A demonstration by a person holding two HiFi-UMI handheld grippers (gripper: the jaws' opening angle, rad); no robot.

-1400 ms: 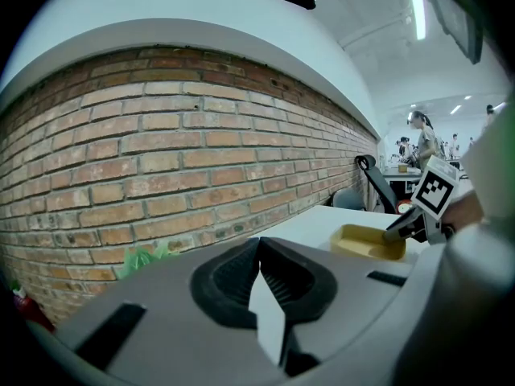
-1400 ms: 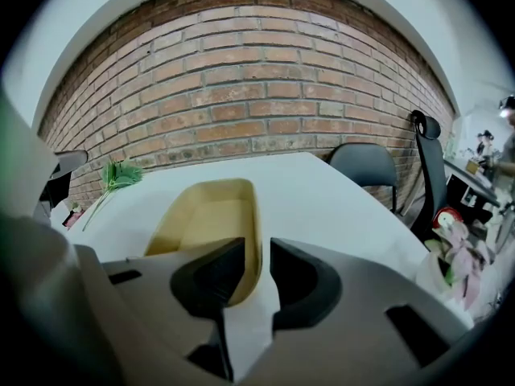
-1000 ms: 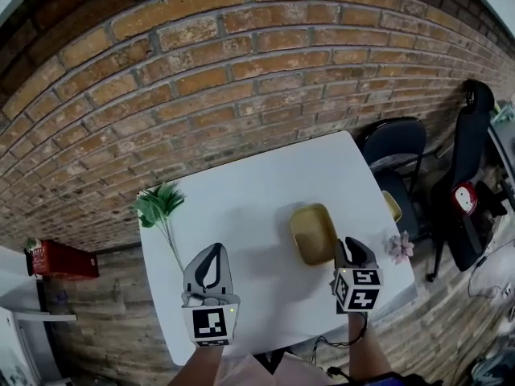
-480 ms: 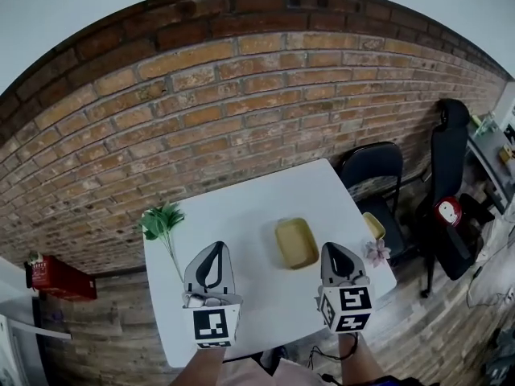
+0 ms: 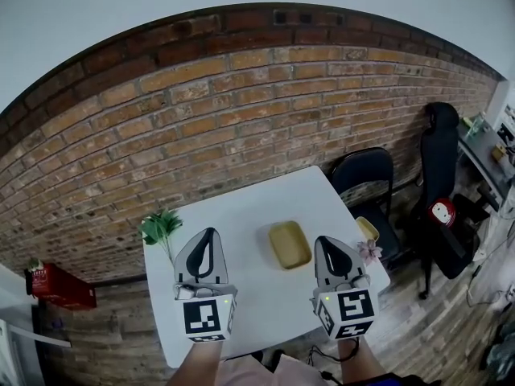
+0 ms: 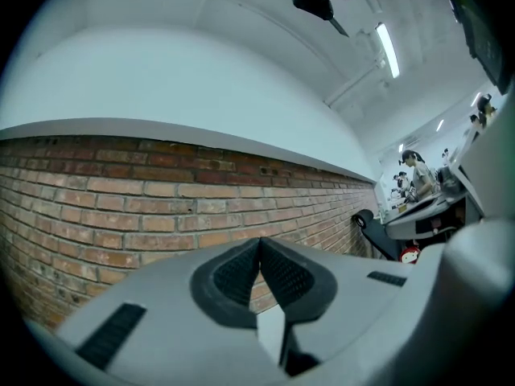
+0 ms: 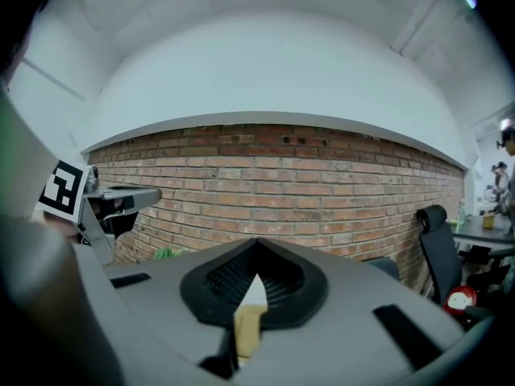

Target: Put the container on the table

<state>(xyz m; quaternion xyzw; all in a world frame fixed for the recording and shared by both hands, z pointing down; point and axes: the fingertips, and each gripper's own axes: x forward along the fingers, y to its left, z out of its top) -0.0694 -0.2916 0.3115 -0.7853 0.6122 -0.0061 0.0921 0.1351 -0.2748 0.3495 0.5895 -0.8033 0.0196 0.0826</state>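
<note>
Container [image 5: 290,244] sits flat on the white surface [image 5: 241,215], roughly 9 o'clock of the right gripper [image 5: 328,245]. That one and the left gripper [image 5: 207,244] are both clenched on nothing. Looks like light, stiff, slick plastic, so I'd pinch the rim.

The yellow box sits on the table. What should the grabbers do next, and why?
Probably just draw both back and stop: the yellow container lies flat on the white table, and the left gripper and right gripper are shut, holding nothing.
</note>
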